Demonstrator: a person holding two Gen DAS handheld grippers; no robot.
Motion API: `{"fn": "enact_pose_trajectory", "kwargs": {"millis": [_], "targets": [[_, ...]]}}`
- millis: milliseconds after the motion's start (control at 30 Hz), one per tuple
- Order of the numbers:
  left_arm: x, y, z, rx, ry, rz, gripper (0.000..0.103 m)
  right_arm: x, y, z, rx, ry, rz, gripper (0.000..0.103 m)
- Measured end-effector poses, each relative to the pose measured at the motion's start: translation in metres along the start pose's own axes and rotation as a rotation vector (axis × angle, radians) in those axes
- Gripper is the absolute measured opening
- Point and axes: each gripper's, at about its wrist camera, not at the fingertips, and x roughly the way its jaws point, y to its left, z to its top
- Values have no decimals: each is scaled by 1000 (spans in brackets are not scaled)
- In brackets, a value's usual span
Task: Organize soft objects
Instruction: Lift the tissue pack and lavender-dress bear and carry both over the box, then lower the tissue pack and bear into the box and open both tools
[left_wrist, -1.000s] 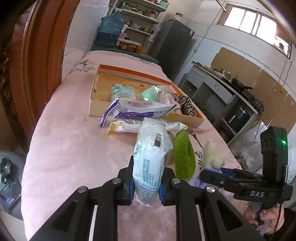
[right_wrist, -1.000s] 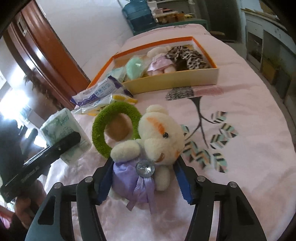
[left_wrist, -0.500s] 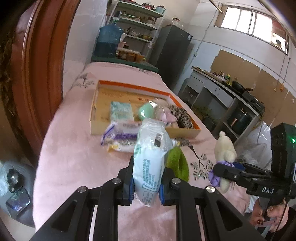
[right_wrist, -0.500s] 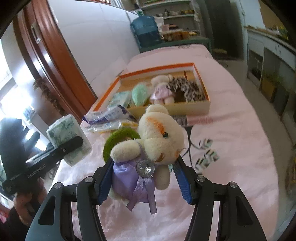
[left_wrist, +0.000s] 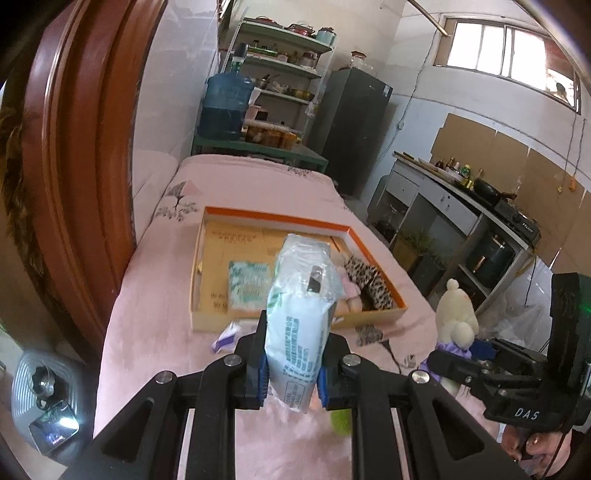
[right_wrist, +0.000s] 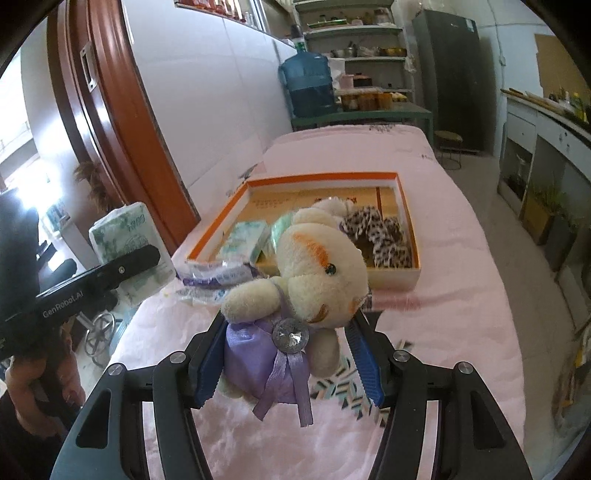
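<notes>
A: Carrying two items at once, the left gripper (left_wrist: 291, 373) is pinching a tissue pack (left_wrist: 301, 314) upright in nearly closed jaws, clear of the pink-covered counter (left_wrist: 155, 332).

B: And the right gripper (right_wrist: 288, 363)?

A: Its jaws are standing wide, pressing on the purple body of a plush bear (right_wrist: 295, 291), likewise in the air. Both are facing the orange-rimmed box (right_wrist: 321, 179), which is already holding a leopard-print item (right_wrist: 384, 236) and a flat tissue packet (left_wrist: 249, 284), so it is probably serving as the collecting place.

"DAS" marks the right hand-held gripper (left_wrist: 458, 363); the left hand-held gripper (right_wrist: 147, 258) seemingly reads "GenRobot.AI".
</notes>
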Motion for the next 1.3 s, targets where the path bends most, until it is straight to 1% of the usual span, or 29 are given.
{"fn": "enact_pose_trajectory", "kwargs": {"millis": [367,500,700,1000,1300], "targets": [[12,-25,30,28,-39,-33,20,2,-5,30,-12,-56,-1,63],[19,-29,41,25,-55,-40,20,5,-8,41,-16,-68,-6,63],[33,-25,58,9,-65,-48,20,15,-9,57,-32,-76,-17,63],[57,-11,81,-13,-56,-34,20,35,-13,87,-45,-78,-17,63],[82,5,96,-37,-28,-12,20,50,-19,111,-46,-64,-3,63]]}}
